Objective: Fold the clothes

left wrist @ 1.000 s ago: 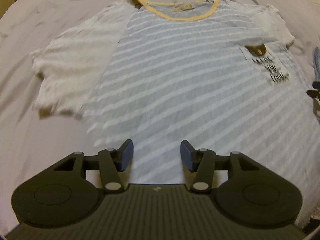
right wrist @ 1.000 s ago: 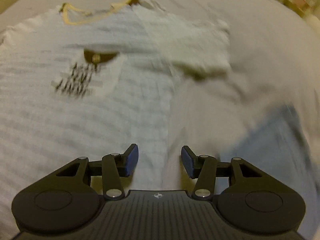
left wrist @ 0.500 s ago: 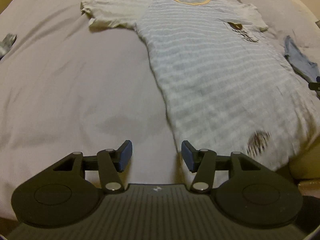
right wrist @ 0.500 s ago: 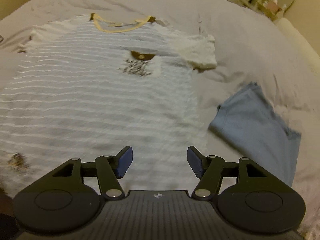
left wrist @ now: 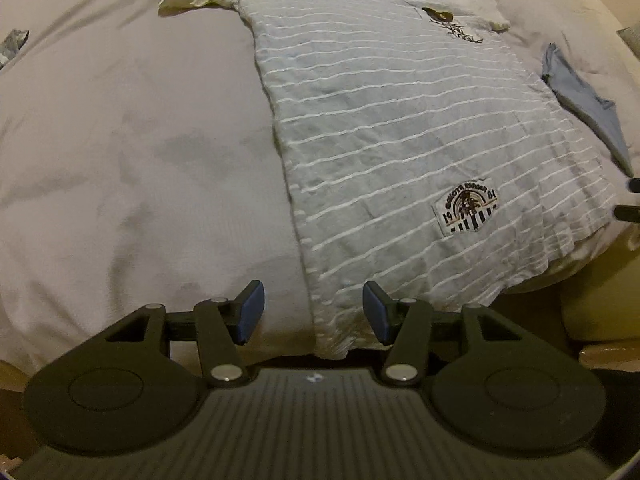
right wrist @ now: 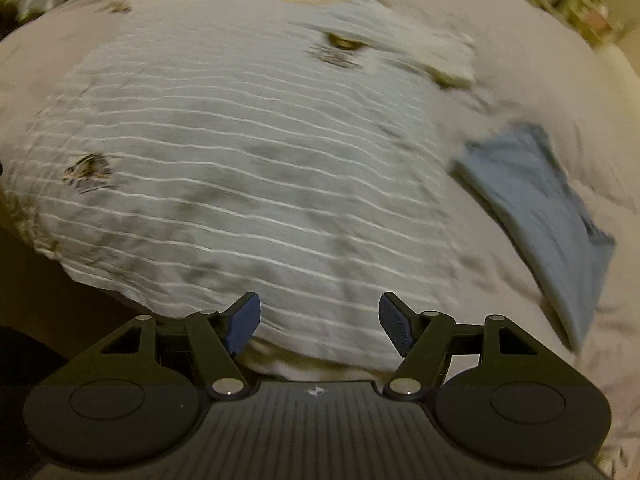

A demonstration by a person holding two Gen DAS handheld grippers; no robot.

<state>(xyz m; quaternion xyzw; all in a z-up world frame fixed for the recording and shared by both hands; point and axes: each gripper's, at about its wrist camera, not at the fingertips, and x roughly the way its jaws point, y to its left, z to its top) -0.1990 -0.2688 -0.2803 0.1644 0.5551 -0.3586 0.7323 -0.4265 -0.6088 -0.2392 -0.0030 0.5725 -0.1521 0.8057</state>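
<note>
Two spread, empty tools, the left gripper (left wrist: 310, 312) and right gripper (right wrist: 320, 328), hover at the hem of the striped T-shirt (left wrist: 400, 140) lying flat on the bed (left wrist: 120, 140); light and limp, it probably wants pinching at both hem corners.

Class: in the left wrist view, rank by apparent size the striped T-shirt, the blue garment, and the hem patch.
1. Striped T-shirt, by far the largest.
2. Blue garment, partly cut off by the view's edge.
3. Hem patch, though it lies nearer the camera.
</note>
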